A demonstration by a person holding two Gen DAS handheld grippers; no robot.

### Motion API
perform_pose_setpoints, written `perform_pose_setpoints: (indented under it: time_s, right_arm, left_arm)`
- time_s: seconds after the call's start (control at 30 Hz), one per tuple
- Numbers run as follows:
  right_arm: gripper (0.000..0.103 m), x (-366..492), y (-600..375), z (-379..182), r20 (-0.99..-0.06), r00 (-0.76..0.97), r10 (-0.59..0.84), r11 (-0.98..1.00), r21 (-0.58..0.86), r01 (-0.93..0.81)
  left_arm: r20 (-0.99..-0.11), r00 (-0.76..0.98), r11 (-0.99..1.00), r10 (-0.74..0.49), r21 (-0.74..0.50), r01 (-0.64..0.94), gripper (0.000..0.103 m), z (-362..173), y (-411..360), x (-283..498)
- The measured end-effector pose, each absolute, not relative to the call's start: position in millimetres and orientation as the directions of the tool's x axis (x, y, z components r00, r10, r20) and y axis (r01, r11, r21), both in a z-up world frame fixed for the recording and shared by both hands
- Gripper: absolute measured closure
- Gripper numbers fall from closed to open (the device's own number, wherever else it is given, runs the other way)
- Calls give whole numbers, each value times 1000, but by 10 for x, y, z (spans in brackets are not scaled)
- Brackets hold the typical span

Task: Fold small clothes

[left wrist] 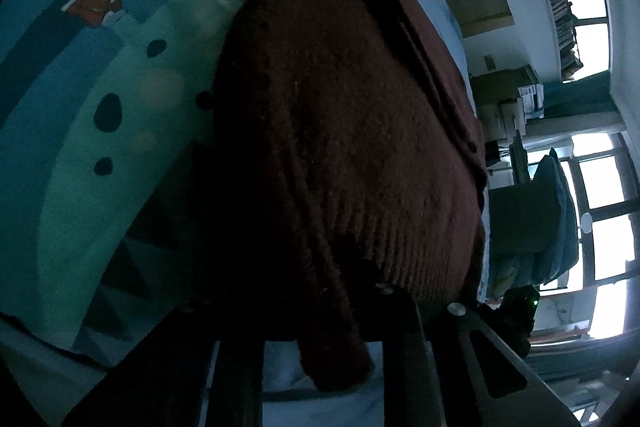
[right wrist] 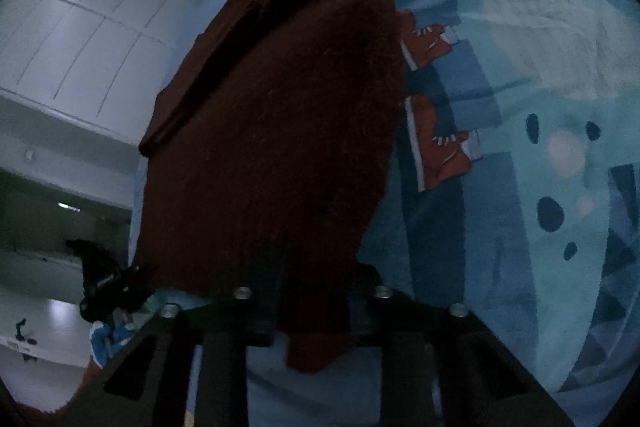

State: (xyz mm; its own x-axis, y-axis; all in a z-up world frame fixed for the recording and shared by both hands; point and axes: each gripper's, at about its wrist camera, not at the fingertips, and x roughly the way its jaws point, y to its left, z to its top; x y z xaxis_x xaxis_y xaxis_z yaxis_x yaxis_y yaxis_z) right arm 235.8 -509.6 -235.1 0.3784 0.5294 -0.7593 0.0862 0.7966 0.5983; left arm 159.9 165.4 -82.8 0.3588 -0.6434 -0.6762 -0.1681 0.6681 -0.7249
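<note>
The dark red sweater (left wrist: 344,131) hangs over the blue blanket (left wrist: 80,131). The left gripper (left wrist: 320,343) and the right gripper (right wrist: 312,311) each pinch its bottom edge tight.

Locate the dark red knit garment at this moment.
The dark red knit garment fills the centre of both wrist views, hanging from the left tongs and right tongs above the blue patterned bedsheet.
</note>
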Motion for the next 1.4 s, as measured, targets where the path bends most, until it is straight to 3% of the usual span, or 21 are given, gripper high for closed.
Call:
perform_pose_setpoints:
  time_s: [0.37, 0.93, 1.1, 1.4]
  right_arm:
    - [92, 2396, -5079, -2204, -712, 411, 569, 770, 637, 35]
    - [92, 3506, -5238, -1034, -494, 662, 564, 741, 656, -143]
    - [92, 4032, -5253, -1005, -499, 692, 522, 765, 633, -121]
    - [92, 4894, -5287, -1489, -613, 651, 447, 806, 591, 2]
  left_arm:
    - [-659, 402, 675, -635, -727, -126, 97, -616, 1567, 1589]
    - [-510, 591, 663, -625, -747, 56, 97, 482, 1488, 2634]
    - [-527, 617, 697, -585, -715, 50, 97, 481, 1348, 3123]
    - [-682, 550, 786, -481, -614, -73, 96, -219, 1121, 3929]
